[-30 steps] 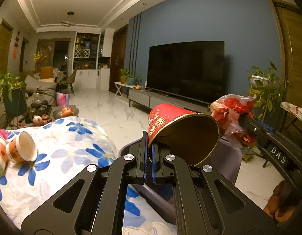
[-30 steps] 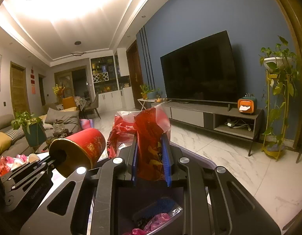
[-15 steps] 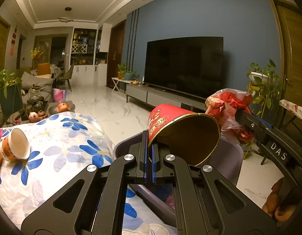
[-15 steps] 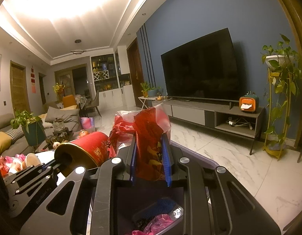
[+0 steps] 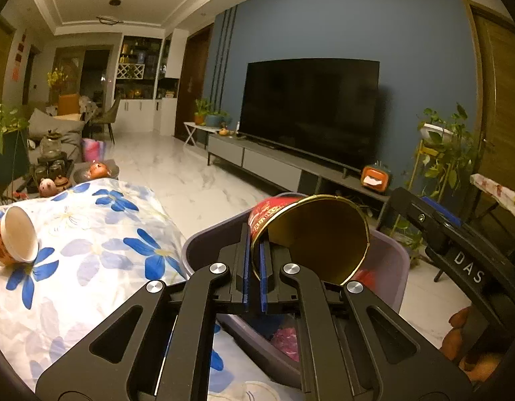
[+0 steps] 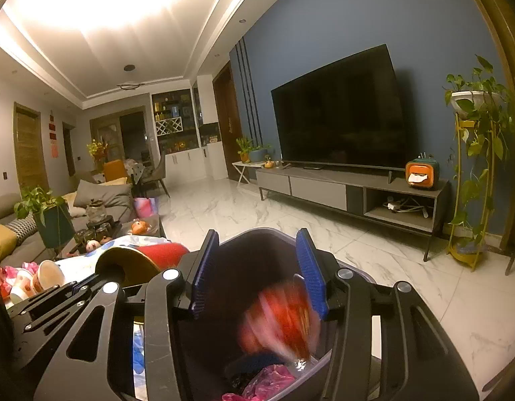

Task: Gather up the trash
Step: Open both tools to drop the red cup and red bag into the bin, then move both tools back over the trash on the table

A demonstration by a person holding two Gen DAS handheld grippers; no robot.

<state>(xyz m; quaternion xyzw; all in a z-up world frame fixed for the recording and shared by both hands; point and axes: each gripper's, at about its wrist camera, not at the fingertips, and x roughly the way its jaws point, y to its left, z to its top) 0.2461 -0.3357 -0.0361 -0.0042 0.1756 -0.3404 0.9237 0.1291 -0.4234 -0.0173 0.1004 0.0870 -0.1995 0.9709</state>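
The left tongs (image 5: 254, 267) pinch the rim of a red paper cup (image 5: 311, 237) with a gold lining, holding it on its side right above the grey bin (image 5: 396, 260) that stands against the flowered surface (image 5: 90, 234). The step in hand looks like dropping that cup in: to do it well, carry it further over the middle of the opening, tip its mouth downward and only then spread the tongs, so it falls inside rather than catching on the near rim or rolling back onto the cloth. The right tongs (image 6: 257, 267) are spread wide and empty over the same bin, and a red wrapper (image 6: 281, 317) shows as a blur between and below them, apparently falling toward the pink rubbish already at the bottom. Half a second ago those tongs were clamped on that wrapper, held up in front of the camera; now they have let it go. The left tongs have kept their grip on the cup, which sits lower over the bin than before. Another paper cup (image 5: 13, 237) lies on its side on the surface, not yet collected.
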